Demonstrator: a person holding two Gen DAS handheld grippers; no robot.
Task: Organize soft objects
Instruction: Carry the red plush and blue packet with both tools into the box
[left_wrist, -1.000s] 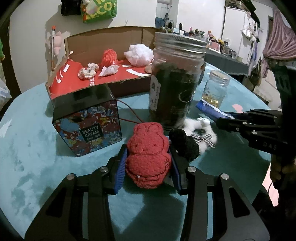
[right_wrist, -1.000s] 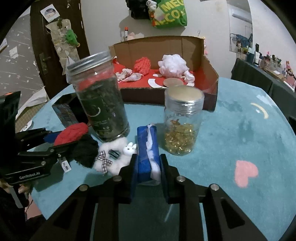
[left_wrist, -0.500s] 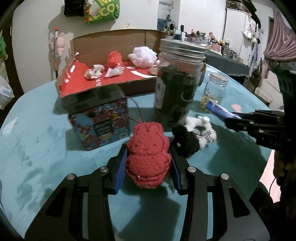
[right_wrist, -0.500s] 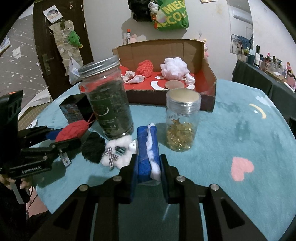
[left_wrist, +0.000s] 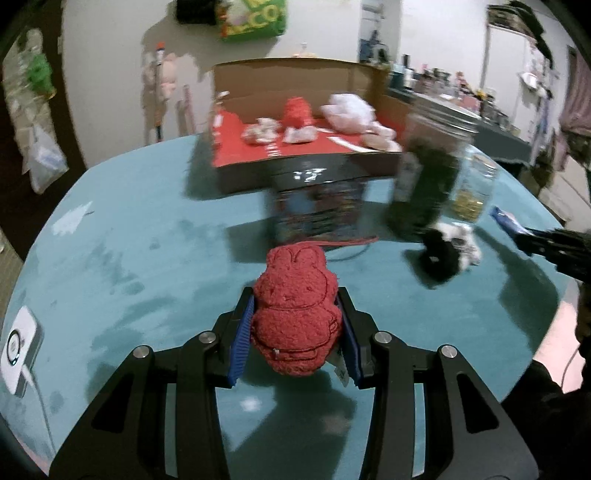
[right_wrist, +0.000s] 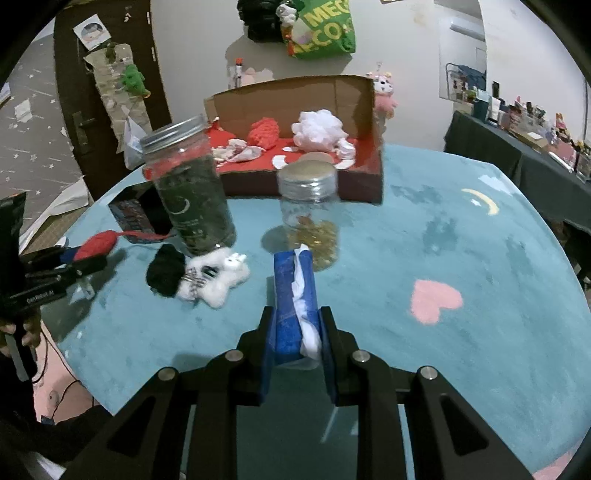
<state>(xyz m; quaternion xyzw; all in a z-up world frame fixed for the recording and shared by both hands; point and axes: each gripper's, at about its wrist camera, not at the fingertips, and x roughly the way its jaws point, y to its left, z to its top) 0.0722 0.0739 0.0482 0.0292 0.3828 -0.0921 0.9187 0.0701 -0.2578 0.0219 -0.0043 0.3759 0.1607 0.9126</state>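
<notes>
My left claw has swung left, still clamping the fuzzy red bunny plush; my right claw grips the blue tissue pack above the teal table.

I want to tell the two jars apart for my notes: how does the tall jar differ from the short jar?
The tall jar holds dark, greenish-black stuff filling most of it; the short jar holds golden bits only at its bottom. The tall jar stands beside the black-and-white plush, the short jar behind the blue tissue pack. Both are clear, upright, with silver lids on.
</notes>
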